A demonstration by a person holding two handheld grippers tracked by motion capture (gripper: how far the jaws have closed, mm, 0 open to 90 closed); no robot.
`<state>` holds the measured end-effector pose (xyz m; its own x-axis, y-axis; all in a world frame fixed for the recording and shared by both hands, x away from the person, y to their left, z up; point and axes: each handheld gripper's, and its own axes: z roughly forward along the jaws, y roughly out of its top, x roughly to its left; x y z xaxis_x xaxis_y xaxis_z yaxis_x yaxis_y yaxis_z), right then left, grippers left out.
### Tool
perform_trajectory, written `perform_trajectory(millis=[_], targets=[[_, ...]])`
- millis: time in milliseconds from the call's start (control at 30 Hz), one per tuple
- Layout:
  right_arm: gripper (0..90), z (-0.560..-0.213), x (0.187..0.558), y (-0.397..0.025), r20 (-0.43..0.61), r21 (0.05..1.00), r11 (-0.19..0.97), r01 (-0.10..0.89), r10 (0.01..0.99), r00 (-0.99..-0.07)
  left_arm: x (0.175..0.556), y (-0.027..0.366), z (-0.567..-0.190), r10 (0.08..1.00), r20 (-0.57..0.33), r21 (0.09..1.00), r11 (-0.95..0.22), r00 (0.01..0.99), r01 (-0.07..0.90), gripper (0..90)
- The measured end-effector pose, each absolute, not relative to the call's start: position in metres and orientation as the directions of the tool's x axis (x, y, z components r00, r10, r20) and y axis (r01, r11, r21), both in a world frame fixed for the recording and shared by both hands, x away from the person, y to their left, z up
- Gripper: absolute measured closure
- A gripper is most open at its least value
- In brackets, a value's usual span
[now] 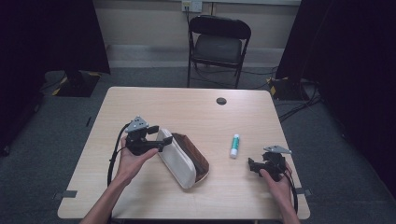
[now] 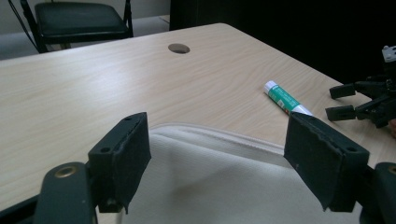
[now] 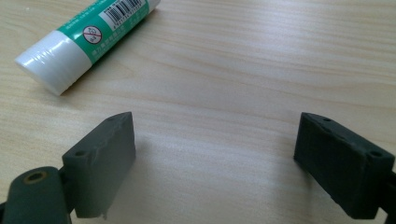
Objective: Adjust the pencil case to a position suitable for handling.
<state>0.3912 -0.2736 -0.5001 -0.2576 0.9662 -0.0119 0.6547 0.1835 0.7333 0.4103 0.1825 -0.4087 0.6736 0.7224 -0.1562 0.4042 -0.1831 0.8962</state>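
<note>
Even overhead light falls on the pale table [image 1: 140,107], while the room around it sinks into near black in the high view. Shadows stay soft and short. In the gripper views, the nearest foreground edges blur slightly and a mild sheen crosses the wood.

We see the left hand-held gripper [image 1: 161,142] raised in the left hand [image 1: 132,161], jaws spread wide. Right hand-held gripper [image 1: 251,166] sits low in the right hand [image 1: 275,179], jaws also apart.
</note>
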Motion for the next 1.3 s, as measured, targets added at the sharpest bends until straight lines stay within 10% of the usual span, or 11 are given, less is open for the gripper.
perform_trajectory(millis=[667, 1300], targets=[[11.4, -0.500, 0.391, -0.273, -0.013, 0.733, 0.186, 0.654, 0.965, -0.261, 0.413, 0.149, -0.421, 0.771, -0.115, 0.878, -0.216, 0.626, 0.427, 16.2], [11.4, -0.500, 0.390, -0.272, -0.014, 0.734, 0.194, 0.651, 0.963, -0.270, 0.428, 0.194, -0.422, 0.753, -0.163, 0.876, -0.186, 0.637, 0.445, 43.8]])
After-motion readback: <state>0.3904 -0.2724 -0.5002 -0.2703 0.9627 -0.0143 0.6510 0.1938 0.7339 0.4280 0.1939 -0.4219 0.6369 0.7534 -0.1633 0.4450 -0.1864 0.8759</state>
